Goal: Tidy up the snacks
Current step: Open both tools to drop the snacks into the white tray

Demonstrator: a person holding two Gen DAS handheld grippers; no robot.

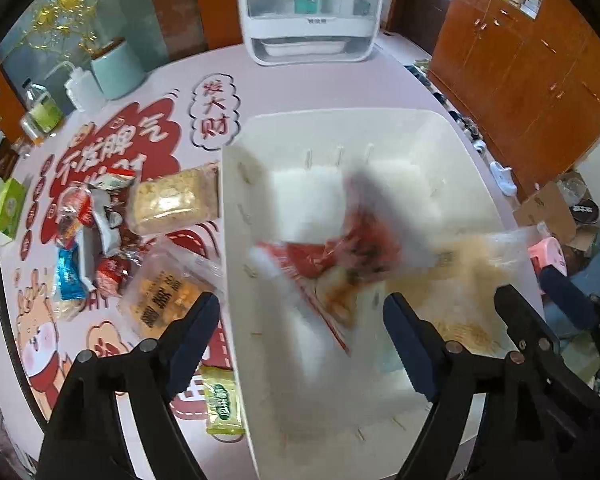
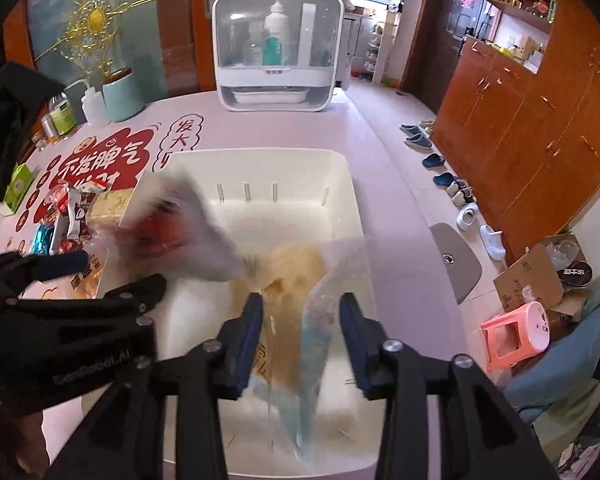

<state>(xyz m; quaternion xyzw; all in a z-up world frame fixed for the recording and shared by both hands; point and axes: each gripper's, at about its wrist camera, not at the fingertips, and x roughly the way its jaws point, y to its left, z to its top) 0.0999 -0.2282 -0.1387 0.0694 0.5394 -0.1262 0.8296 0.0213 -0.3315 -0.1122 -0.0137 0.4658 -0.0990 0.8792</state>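
Bin (image 1: 236,240): white, on the table.
Left gripper (image 1: 300,320): jaws spread wide, released; blurred red packet (image 1: 340,252) over bin, long axis unclear.
Right gripper (image 2: 300,328): jaws apart around clear bag (image 2: 300,320), contact unclear; bag's long axis ran away from the camera.

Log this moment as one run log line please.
left gripper open | red packet dropping into bin | right gripper open around clear bag

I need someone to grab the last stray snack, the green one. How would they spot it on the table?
Find the big white bin on the pink table. Against its outer left wall, near the table's front edge, lies the small yellow-green packet, apart from the snack pile further back. It is the only green wrapper there.
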